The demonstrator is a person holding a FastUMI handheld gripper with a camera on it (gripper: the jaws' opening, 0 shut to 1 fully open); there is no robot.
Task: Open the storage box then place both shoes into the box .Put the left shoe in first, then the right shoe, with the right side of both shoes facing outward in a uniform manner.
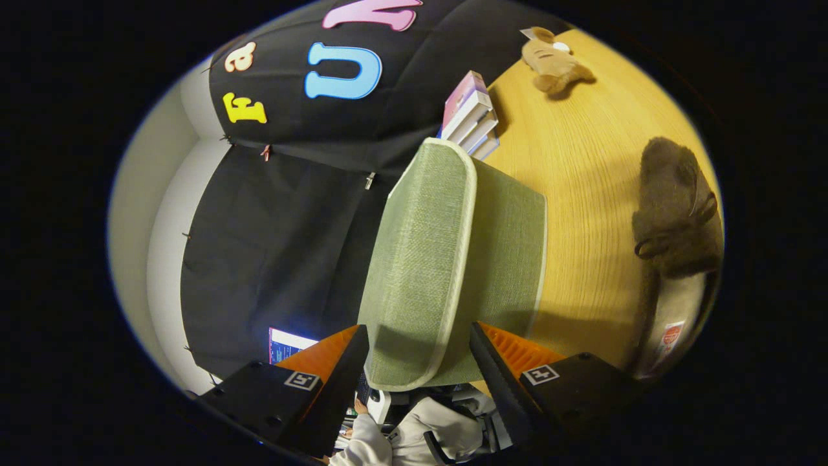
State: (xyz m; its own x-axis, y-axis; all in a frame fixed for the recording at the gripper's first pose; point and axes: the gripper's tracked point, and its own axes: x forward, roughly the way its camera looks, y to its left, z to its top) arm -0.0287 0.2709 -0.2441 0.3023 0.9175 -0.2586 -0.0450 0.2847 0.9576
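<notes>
The wooden table (582, 194) spread beyond and to the right of the tongs, the whole scene turned on its side because the gripper (419, 353) was rolled over. The green fabric storage box (446, 259) came next in bulk: it sat directly between the fingers and ran on ahead of them, its pale-edged lid panel facing left. The tongs stood fairly wide, one finger either side of the box's near end, and whether both actually pressed on the fabric could not be told.

To the right of the fingers and well apart from the box lay a dark brown shoe (676, 207), its pale sole toward the near side; a second shoe could not be made out. Beyond the box stood a small stack of books (471, 116), and farther off a plush toy (555, 61).

The lid looked not yet open, so the main risk was a slip: soft fabric could give under the fingers and drop free. Pulling could also drag the light box toward the books rather than lift the lid.
</notes>
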